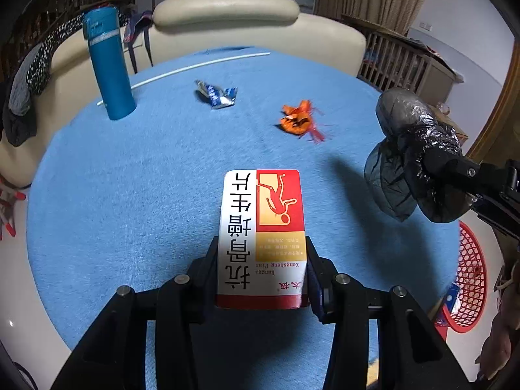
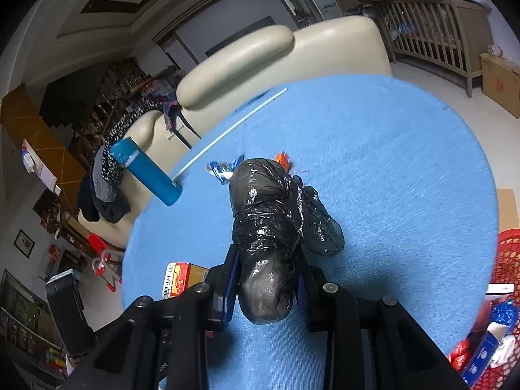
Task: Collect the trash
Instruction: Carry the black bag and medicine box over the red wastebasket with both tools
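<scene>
My left gripper point(image 1: 262, 253) is shut on a red and white medicine box point(image 1: 261, 237), held above the blue round table point(image 1: 130, 178). In the right wrist view my right gripper point(image 2: 269, 266) is shut on a black plastic bag bundle point(image 2: 266, 227); the same bundle point(image 1: 409, 156) shows at the right of the left wrist view. A corner of the box point(image 2: 182, 278) peeks in at the lower left of the right wrist view. On the table farther back lie a crumpled blue and white wrapper point(image 1: 217, 94) and an orange wrapper point(image 1: 299, 118). The red mesh basket point(image 1: 468, 279) stands off the table's right edge.
A tall blue bottle point(image 1: 109, 65) stands at the table's far left, with a thin white stick point(image 1: 195, 68) lying behind it. A cream sofa point(image 1: 227, 16) with clothes draped on it sits beyond the table. The basket point(image 2: 500, 325) holds several pieces of trash.
</scene>
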`<state>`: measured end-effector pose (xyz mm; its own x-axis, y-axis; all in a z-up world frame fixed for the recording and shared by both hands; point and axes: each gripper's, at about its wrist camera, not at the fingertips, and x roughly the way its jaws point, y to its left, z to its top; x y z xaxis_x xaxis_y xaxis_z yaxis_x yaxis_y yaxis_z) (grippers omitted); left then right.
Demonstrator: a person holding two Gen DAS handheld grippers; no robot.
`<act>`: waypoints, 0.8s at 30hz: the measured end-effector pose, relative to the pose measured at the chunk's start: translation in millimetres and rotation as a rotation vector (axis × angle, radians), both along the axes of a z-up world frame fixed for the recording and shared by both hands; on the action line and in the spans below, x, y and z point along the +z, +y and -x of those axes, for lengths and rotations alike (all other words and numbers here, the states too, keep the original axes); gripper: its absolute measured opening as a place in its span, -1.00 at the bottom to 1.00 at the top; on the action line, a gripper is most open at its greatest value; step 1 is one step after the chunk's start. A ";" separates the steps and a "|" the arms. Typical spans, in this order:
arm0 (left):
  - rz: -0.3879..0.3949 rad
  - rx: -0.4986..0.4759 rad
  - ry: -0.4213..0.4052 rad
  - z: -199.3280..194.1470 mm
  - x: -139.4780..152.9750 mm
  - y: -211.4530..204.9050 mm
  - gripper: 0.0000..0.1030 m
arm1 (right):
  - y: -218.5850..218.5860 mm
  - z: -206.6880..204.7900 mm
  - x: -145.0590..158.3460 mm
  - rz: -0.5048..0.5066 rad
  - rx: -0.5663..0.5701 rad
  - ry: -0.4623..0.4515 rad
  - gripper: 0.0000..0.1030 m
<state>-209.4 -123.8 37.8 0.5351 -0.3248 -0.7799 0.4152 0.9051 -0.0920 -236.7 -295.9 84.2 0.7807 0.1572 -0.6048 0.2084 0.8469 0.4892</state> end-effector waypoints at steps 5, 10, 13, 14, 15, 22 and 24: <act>-0.001 -0.038 -0.020 14.9 8.8 -11.1 -0.08 | -7.8 21.7 9.4 -0.006 -0.026 -0.035 -0.36; 0.000 -0.066 -0.025 26.2 13.8 -22.9 -0.08 | -20.6 45.9 12.9 -0.013 -0.062 -0.055 -0.36; 0.001 -0.080 -0.033 32.1 17.7 -29.6 -0.08 | -31.4 59.6 13.5 -0.020 -0.093 -0.063 -0.36; 0.000 -0.086 -0.039 34.2 19.4 -32.4 -0.08 | -36.1 66.1 13.8 -0.024 -0.107 -0.067 -0.36; -0.002 -0.094 -0.045 36.7 21.1 -35.4 -0.08 | -38.9 69.8 14.2 -0.024 -0.117 -0.069 -0.36; -0.010 -0.139 -0.067 50.4 27.2 -50.0 -0.08 | -73.8 118.7 15.5 -0.025 -0.223 -0.089 -0.37; -0.012 -0.149 -0.072 53.5 28.4 -53.5 -0.08 | -83.4 133.7 14.3 -0.025 -0.256 -0.090 -0.37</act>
